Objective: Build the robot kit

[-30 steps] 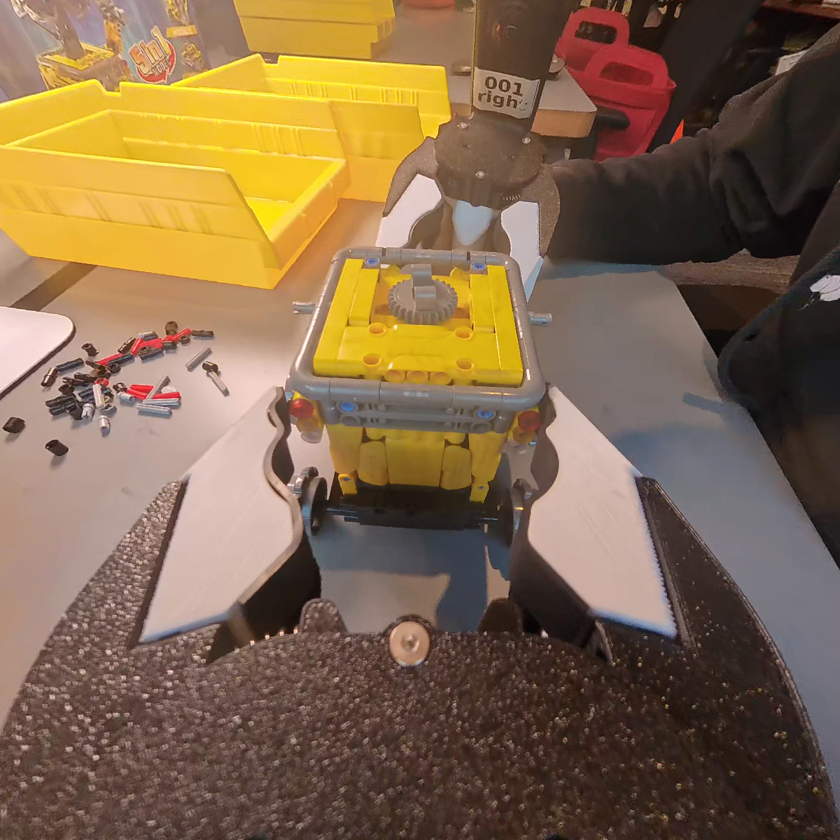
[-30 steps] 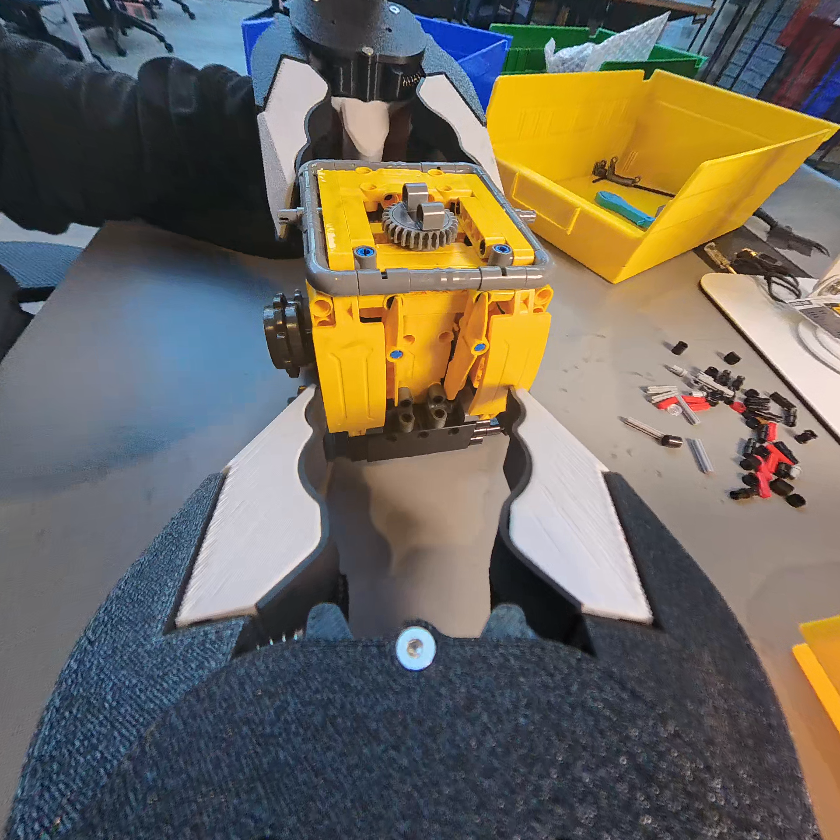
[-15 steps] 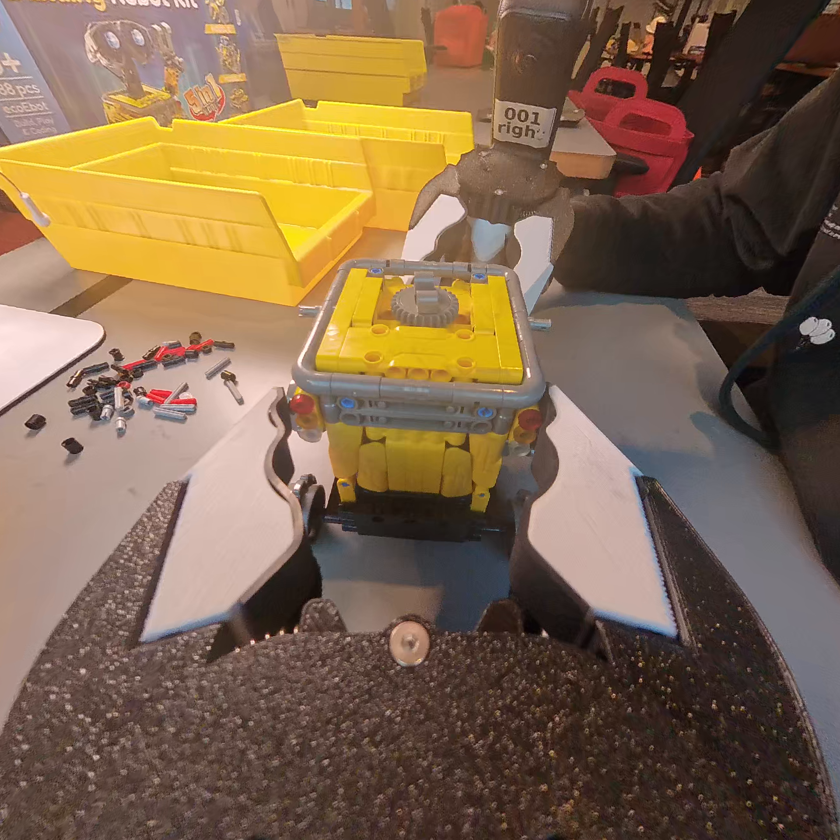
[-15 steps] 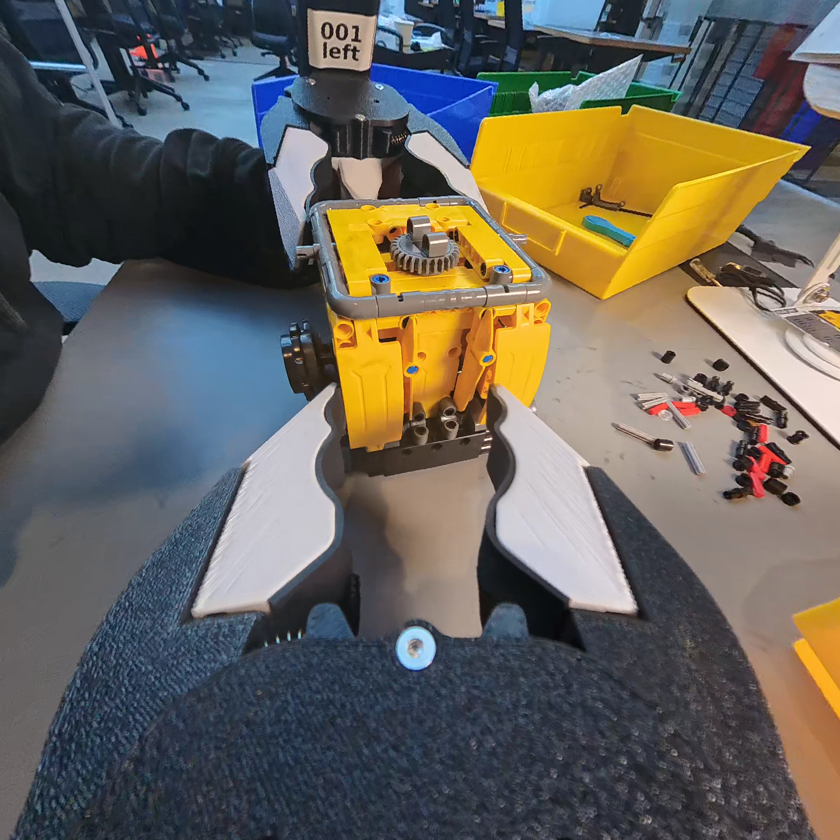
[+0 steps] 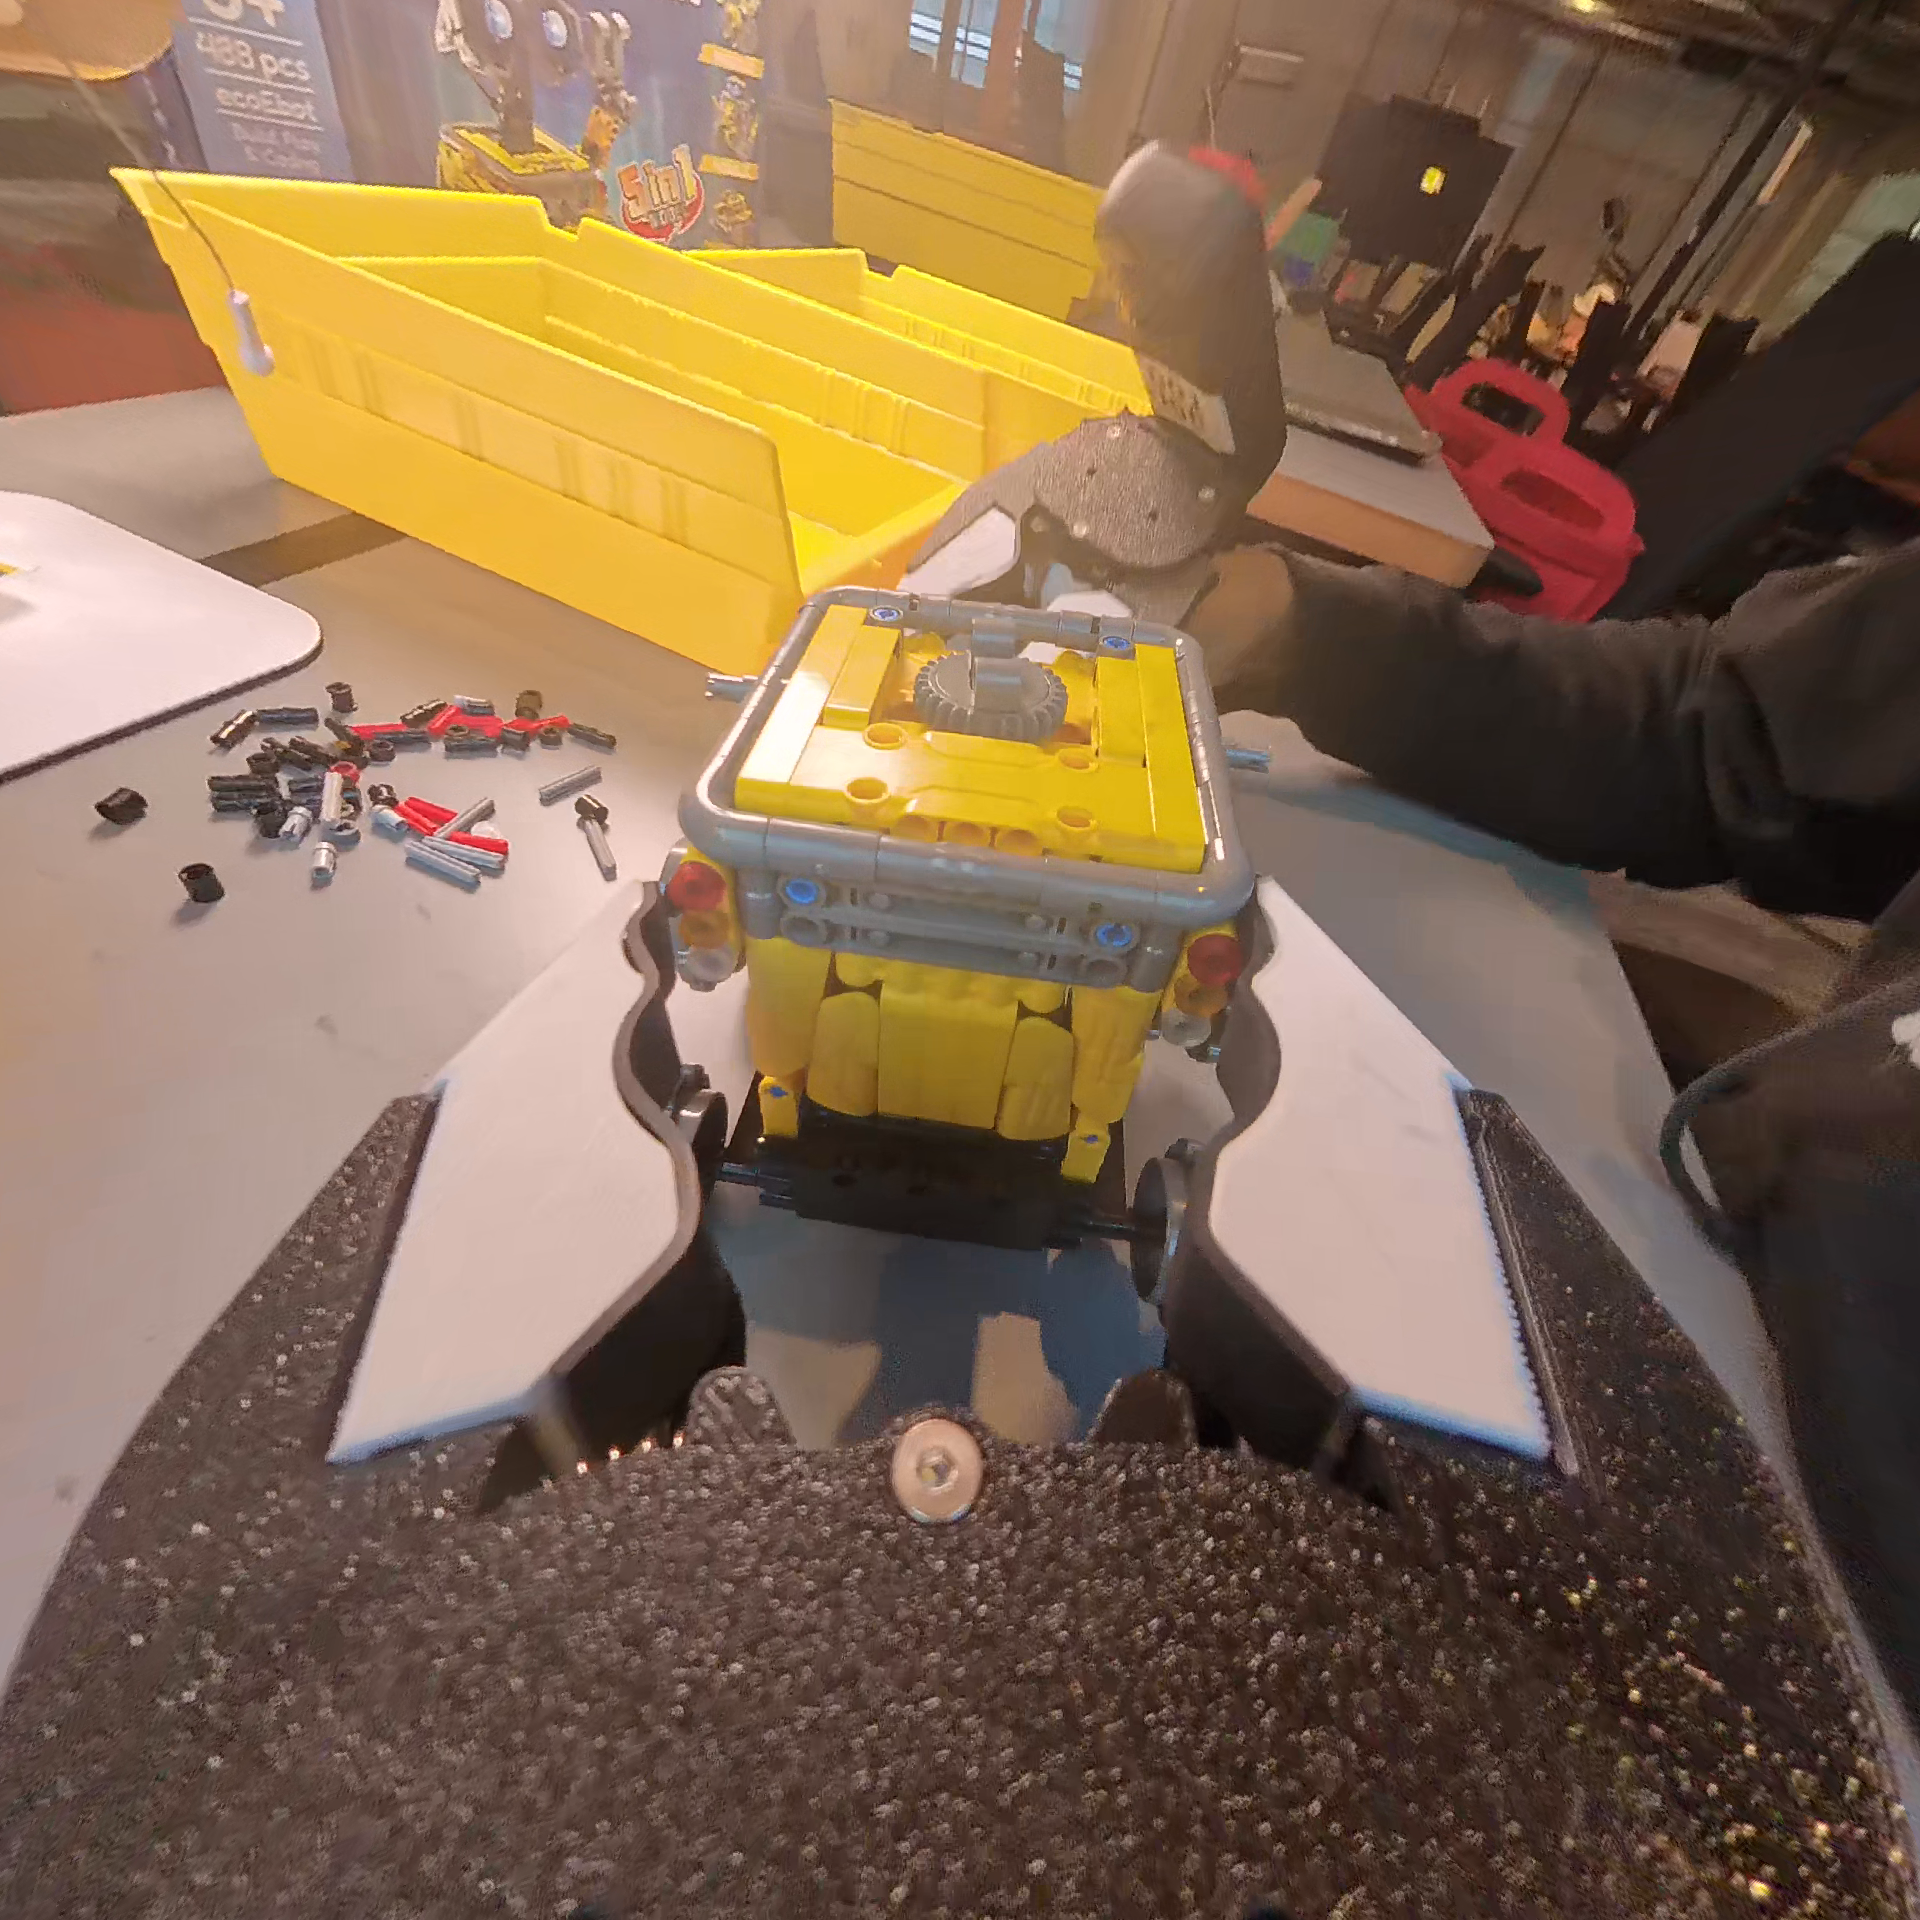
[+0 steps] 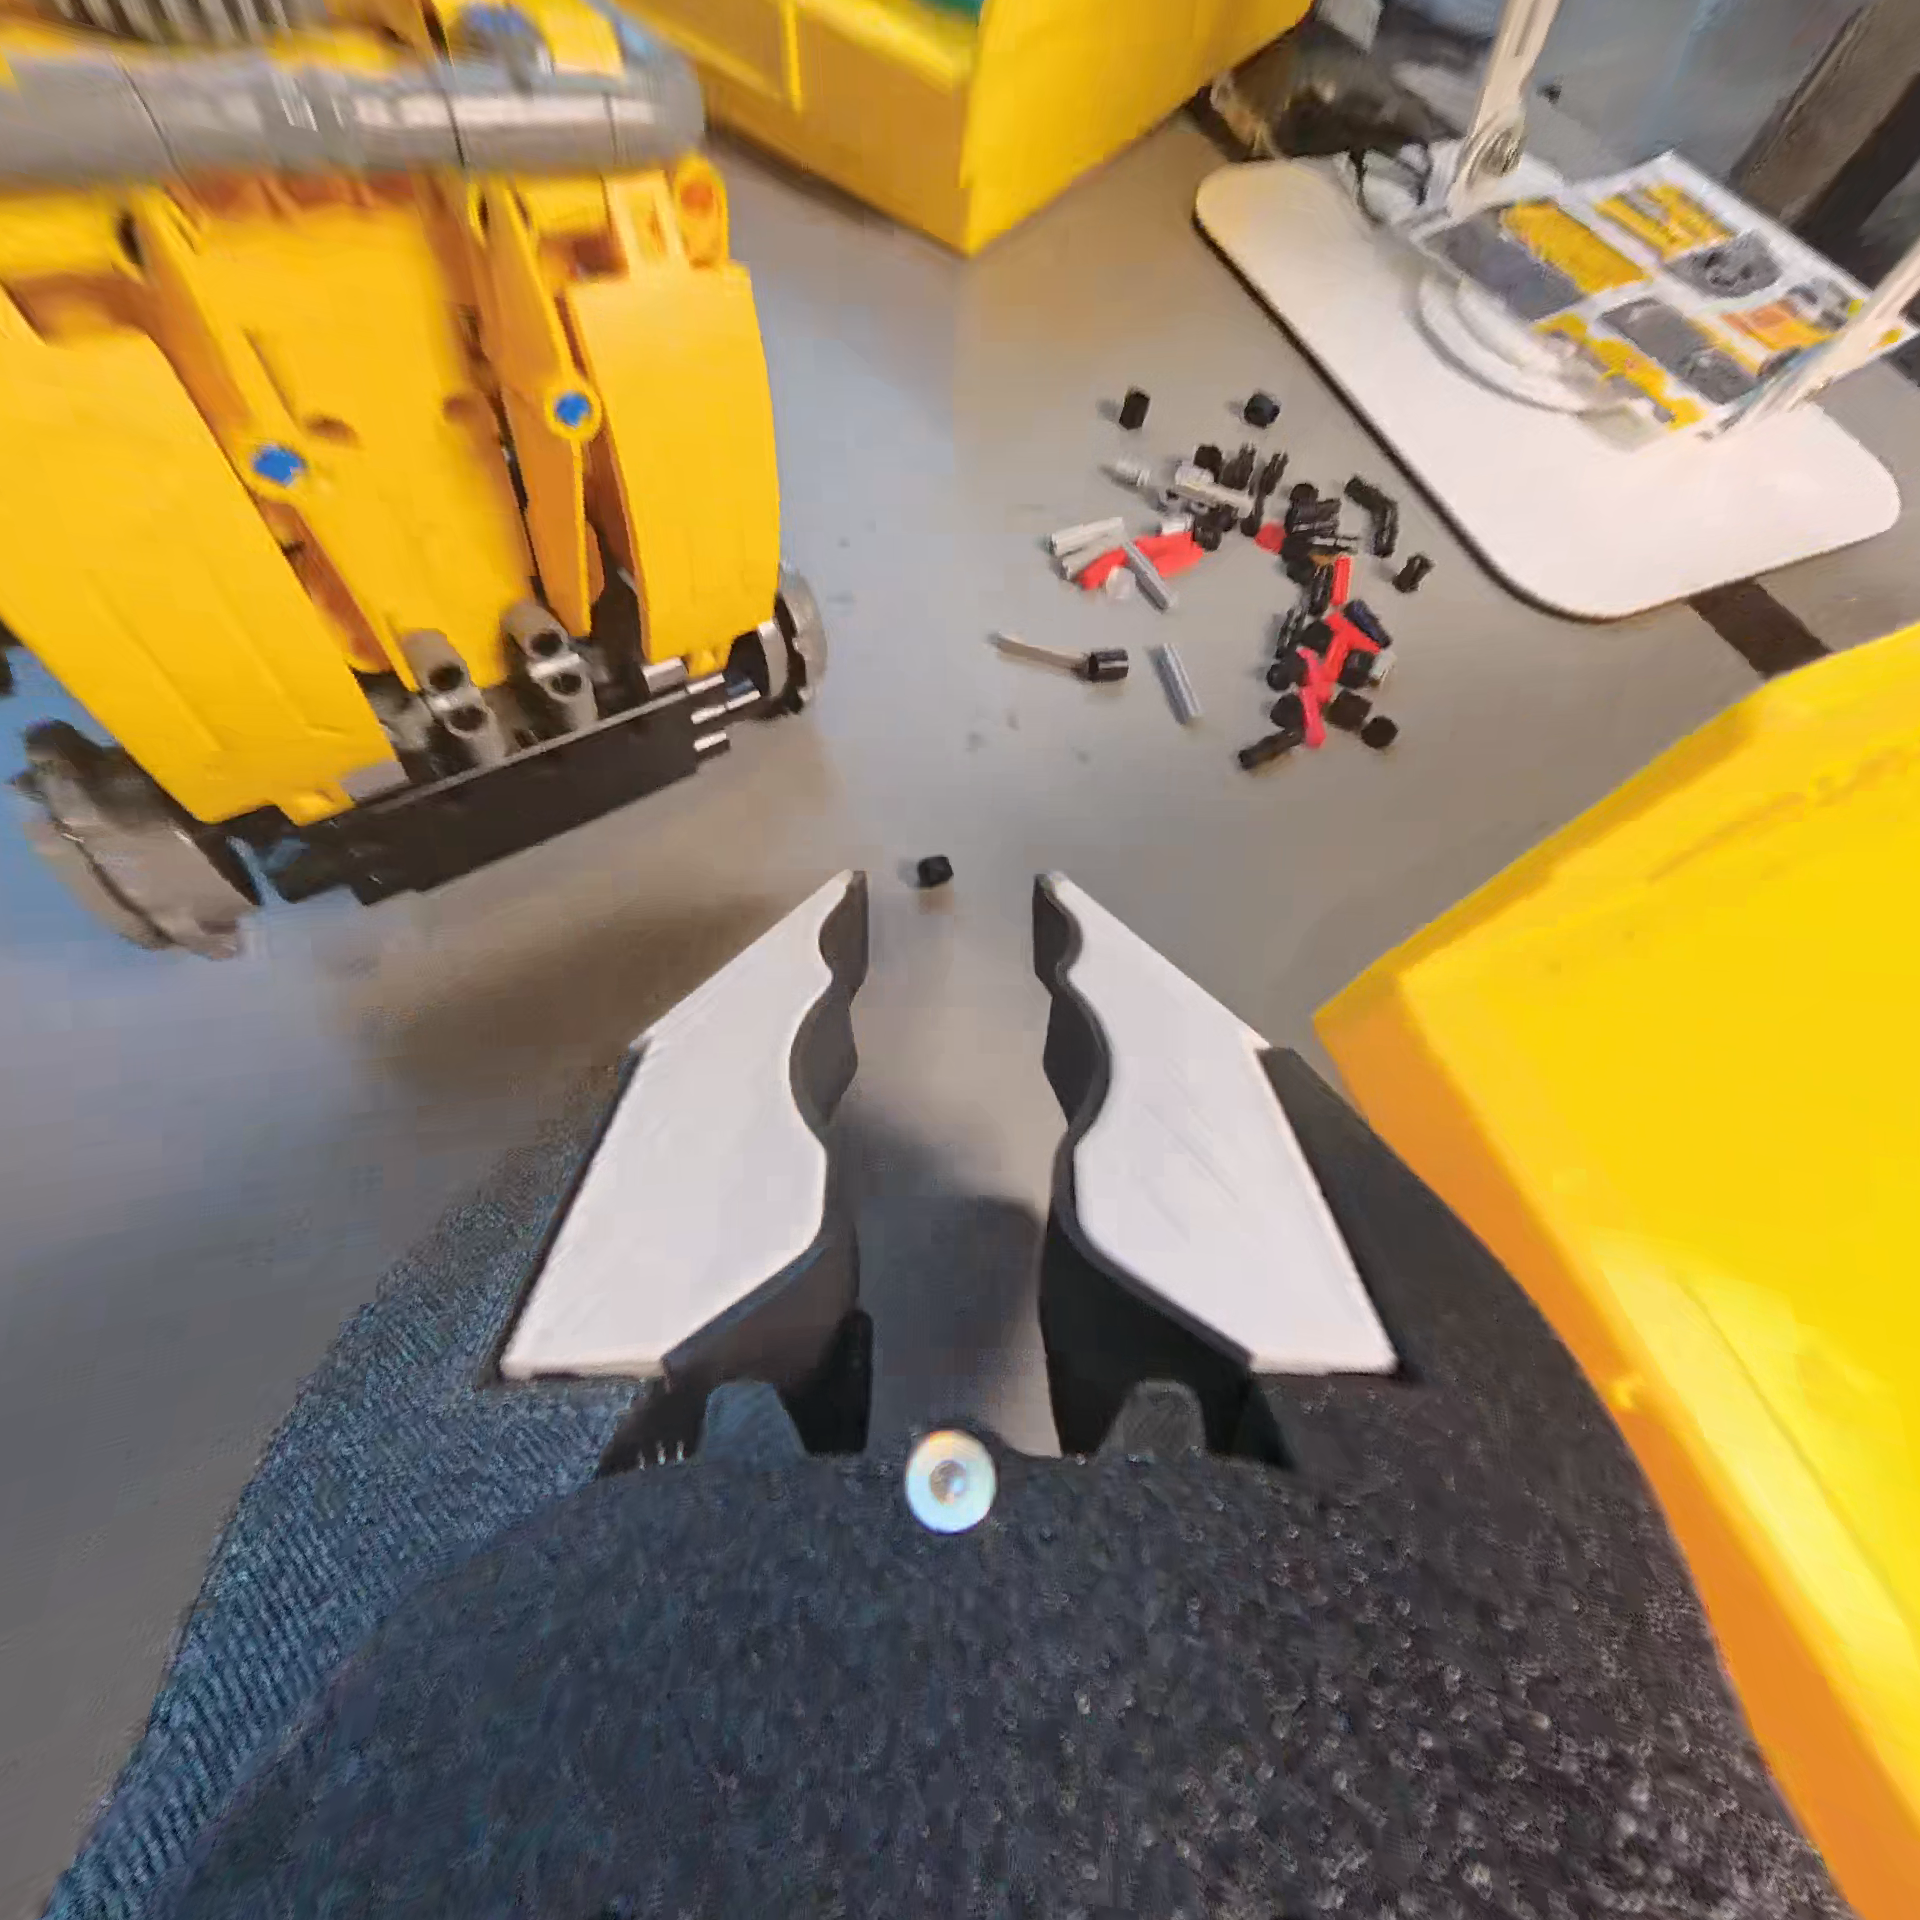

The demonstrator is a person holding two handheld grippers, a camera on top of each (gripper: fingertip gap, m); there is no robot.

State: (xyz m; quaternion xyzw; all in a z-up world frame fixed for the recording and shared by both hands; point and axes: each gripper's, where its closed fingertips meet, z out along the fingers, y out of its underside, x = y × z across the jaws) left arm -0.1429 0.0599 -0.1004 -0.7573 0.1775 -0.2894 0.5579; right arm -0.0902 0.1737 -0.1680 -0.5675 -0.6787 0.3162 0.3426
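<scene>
The grey table [image 5: 187, 1091] carries everything in view. Largest on it are the yellow bins [image 5: 582, 416], standing well behind the work area in the left wrist view; another yellow bin [image 6: 1683, 1091] sits just to the right of the right gripper.

Next in size is the yellow block-built model [image 5: 966, 883], a boxy body with a grey top frame, a grey gear [image 5: 987, 686] on its roof and a black base. It stands upright, directly ahead of the left gripper [image 5: 951, 997]. That gripper's jaws are spread wide and bracket the model's two flanks near the red studs; contact on either side cannot be confirmed, though the gaps look very slight.

The right gripper [image 6: 948, 883] is set to a narrow gap and holds nothing. It points down at the table, and the model [image 6: 395, 468] lies up and to its left, apart from it (this view is motion-blurred). A white board [image 6: 1558, 488] with a printed sheet lies beyond.

Smallest items: a scatter of black, red and grey pins [image 6: 1278, 603] lies ahead and to the right. One small black piece [image 6: 933, 871] lies on the table right at the tips, centred in the gap. The right gripper is the nearer tool to it.
</scene>
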